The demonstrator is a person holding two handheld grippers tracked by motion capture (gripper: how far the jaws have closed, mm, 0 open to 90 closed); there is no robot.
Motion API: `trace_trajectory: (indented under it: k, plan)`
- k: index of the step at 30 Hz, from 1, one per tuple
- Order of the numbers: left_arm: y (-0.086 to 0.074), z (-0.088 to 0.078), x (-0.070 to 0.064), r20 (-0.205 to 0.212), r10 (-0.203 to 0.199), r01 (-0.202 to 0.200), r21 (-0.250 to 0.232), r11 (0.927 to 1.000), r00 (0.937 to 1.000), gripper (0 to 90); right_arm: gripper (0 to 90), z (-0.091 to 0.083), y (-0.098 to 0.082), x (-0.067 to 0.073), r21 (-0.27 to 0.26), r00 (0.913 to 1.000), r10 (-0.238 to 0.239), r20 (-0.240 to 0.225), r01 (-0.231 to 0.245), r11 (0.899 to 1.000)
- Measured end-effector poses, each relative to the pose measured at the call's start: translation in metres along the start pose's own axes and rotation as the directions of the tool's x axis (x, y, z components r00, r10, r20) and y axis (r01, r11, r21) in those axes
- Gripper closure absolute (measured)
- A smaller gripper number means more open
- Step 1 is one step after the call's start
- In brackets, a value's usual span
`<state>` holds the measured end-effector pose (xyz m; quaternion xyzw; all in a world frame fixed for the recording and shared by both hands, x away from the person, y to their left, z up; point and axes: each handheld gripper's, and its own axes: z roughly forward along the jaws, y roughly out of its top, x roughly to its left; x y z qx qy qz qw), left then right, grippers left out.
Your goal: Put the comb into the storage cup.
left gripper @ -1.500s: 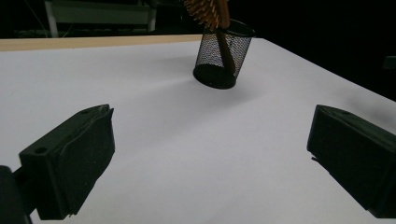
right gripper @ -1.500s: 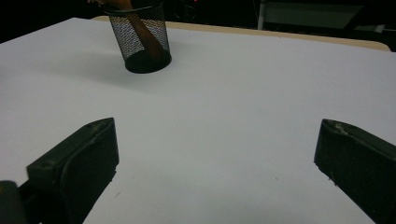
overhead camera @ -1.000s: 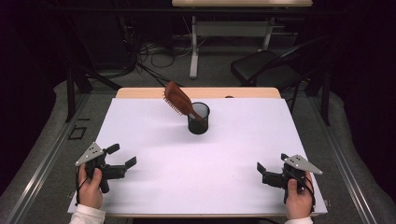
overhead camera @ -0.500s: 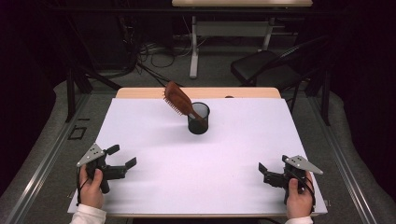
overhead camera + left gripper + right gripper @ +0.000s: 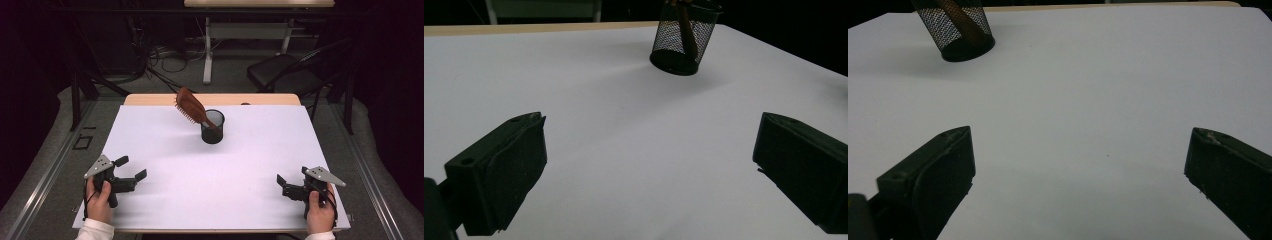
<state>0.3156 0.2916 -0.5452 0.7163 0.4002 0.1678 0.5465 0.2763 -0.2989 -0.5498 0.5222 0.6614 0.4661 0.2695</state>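
Pretty dim room overall, dark walls all around. Grey floor (image 5: 45,150) with a tangle of cables (image 5: 165,60) at the back. A black chair (image 5: 285,75) sits back right, and a pale desk on a white leg (image 5: 207,50) stands behind the white-topped table (image 5: 210,200), which catches the light

The hairbrush's (image 5: 192,108) handle end was hidden inside the mesh cup (image 5: 213,128); both gripper views cut its head off
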Motion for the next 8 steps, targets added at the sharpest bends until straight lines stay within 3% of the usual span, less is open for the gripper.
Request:
trace_trajectory:
  k: [8]
  plan:
    - [-0.0007,0.0012,-0.0005,-0.002,-0.002,0.002,0.003,1.0000,1.0000,1.0,0.0,0.0014,-0.0010,-0.0003,0.004,1.0000,0.003,0.001,-0.003,1.000]
